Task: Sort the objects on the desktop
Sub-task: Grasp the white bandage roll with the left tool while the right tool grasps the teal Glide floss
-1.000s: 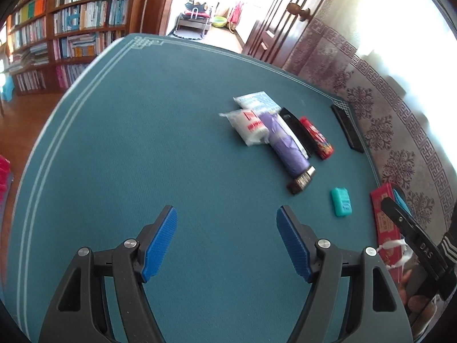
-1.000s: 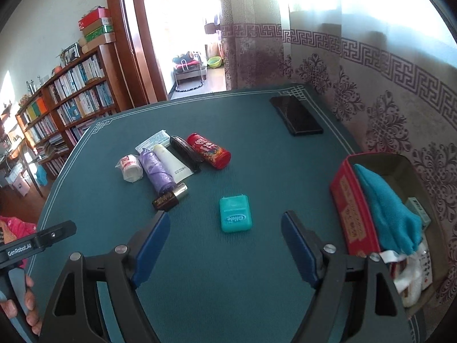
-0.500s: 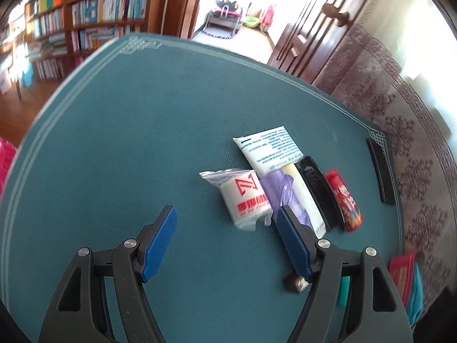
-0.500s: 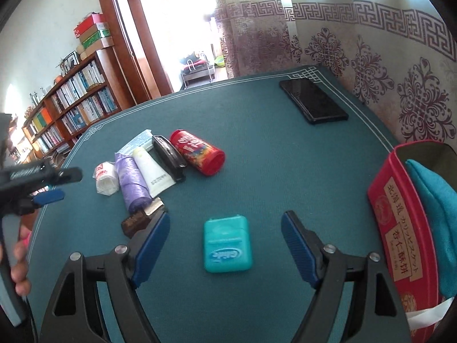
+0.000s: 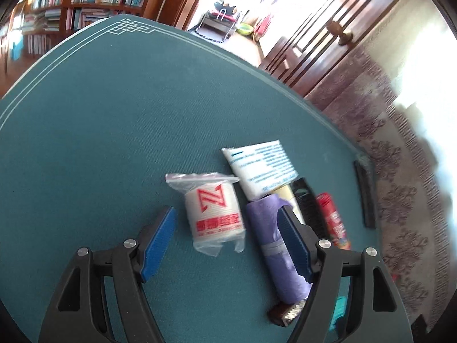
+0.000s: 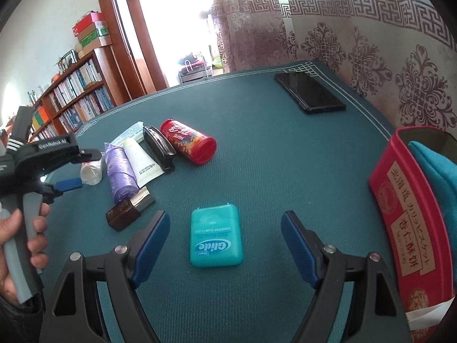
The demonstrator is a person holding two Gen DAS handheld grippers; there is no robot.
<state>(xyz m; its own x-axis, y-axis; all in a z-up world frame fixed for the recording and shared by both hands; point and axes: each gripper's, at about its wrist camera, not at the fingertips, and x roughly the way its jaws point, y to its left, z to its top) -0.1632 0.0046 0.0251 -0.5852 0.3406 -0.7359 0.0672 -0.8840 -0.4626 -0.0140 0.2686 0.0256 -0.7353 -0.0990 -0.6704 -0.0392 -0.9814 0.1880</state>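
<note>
Both tongs stand spread. The right tongs (image 6: pixel 224 230) straddle the flat teal plastic floss box (image 6: pixel 216 235) on the green desk (image 6: pixel 271 165): rigid, light, probably slippery; pinch its 2 long edges.

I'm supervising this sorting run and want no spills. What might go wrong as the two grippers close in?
The left gripper, open, straddles the bagged white roll, but its right finger overlaps the purple roll, so it may catch both. The loose bag might slip. The right gripper, open around the floss box, could pinch its flat case askew.
</note>
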